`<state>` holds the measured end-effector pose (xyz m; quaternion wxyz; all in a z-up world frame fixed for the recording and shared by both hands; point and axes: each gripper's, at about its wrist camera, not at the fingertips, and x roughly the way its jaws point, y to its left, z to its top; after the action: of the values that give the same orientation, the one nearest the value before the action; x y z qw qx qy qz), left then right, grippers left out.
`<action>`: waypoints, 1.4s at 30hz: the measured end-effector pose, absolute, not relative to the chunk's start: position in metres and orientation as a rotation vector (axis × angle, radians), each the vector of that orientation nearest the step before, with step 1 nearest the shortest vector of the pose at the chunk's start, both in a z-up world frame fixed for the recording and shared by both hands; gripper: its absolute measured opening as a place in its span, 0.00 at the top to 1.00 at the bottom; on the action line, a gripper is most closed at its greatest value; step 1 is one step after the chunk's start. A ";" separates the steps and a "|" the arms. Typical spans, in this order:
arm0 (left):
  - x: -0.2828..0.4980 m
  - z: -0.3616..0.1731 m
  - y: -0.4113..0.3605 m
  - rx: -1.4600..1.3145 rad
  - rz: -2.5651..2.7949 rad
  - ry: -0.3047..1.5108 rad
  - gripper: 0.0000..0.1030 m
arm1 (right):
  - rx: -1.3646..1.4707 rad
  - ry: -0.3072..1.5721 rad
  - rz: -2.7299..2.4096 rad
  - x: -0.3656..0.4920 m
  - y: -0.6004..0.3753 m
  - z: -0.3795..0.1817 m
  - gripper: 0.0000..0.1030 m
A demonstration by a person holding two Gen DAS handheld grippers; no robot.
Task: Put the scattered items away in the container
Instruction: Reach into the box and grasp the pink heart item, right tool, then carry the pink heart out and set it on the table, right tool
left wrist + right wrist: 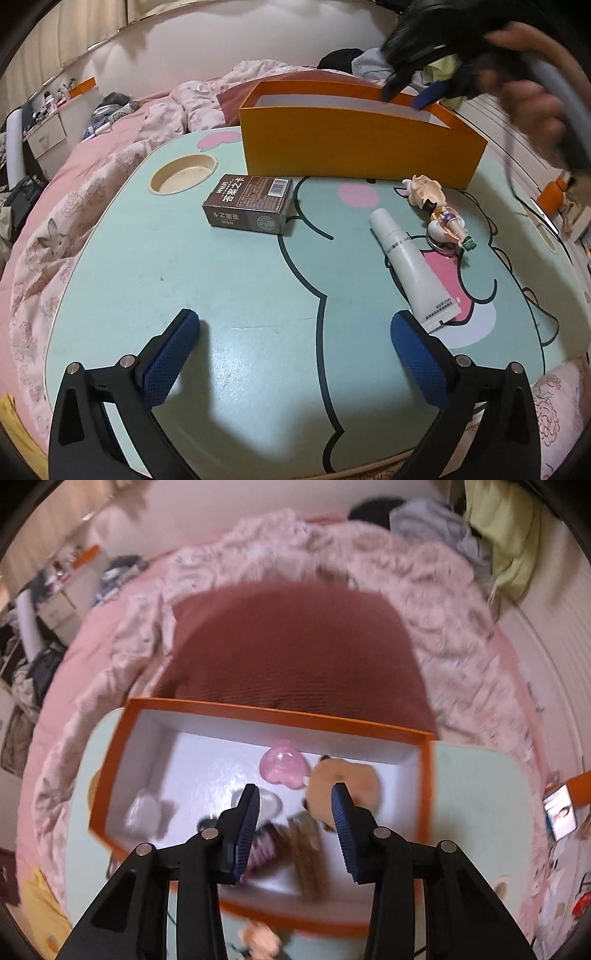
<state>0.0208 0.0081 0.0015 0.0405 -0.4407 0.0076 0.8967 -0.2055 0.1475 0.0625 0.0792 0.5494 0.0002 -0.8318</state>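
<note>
Blue-padded and spread wide apart, the left gripper in the left wrist view holds nothing; it hangs tilted down over the mint-green cartoon table with only bare tabletop between its pads. Ahead of it lie a brown card box, a white tube just beside the right-hand pad, and a small figurine next to the tube. Behind them stands the orange container, its inside hidden from this angle. Blurred above the container's far right corner is the right gripper, with a bare hand on it.

From the right wrist view, much blurred, the right gripper points steeply down into the orange container. Its jaws stand partly apart and grip nothing. On the white floor inside lie a pink translucent piece, a tan plush toy, a pale lump and some brown things I cannot make out.
</note>
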 end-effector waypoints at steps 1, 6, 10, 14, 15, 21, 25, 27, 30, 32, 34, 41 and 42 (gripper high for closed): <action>0.021 0.002 0.008 -1.348 2.746 0.023 0.00 | 1.666 -0.001 -2.480 -0.211 0.142 0.056 0.62; 0.022 0.002 0.007 -1.342 2.743 0.018 0.00 | 1.752 0.042 -2.453 -0.231 0.124 0.032 0.61; 0.022 0.002 0.008 -1.338 2.740 0.016 0.00 | 1.796 0.134 -2.440 -0.238 0.113 0.014 0.65; 0.022 0.002 0.008 -1.338 2.740 0.016 0.00 | 1.773 0.144 -2.434 -0.233 0.114 0.016 0.66; 0.022 0.002 0.008 -1.338 2.740 0.016 0.00 | 1.761 0.111 -2.427 -0.230 0.117 0.017 0.66; 0.020 0.002 0.008 -1.338 2.741 0.015 0.00 | 1.528 -0.028 -2.531 -0.194 0.136 0.069 0.66; 0.021 0.002 0.007 -1.338 2.741 0.015 0.00 | 1.286 -0.073 -2.591 -0.132 0.155 0.116 0.66; 0.020 0.001 0.007 -1.337 2.742 0.015 0.00 | 1.233 -0.039 -2.605 -0.103 0.163 0.124 0.66; 0.021 0.001 0.007 -1.337 2.742 0.014 0.00 | 1.230 -0.020 -2.578 -0.060 0.173 0.114 0.66; 0.020 0.001 0.007 -1.338 2.741 0.014 0.00 | 1.260 0.008 -2.566 -0.038 0.180 0.095 0.66; 0.021 0.001 0.007 -1.337 2.741 0.015 0.00 | 1.297 0.048 -2.568 -0.024 0.183 0.076 0.65; 0.020 0.001 0.007 -1.337 2.742 0.015 0.00 | 1.370 0.034 -2.608 -0.013 0.195 0.034 0.65; 0.020 0.001 0.007 -1.337 2.742 0.015 0.00 | 1.377 0.048 -2.607 -0.013 0.193 0.032 0.65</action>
<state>0.0202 0.0069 0.0007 0.0455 -0.4378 0.0050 0.8979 -0.0133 0.1933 0.0322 0.0964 0.4648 0.0162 -0.8800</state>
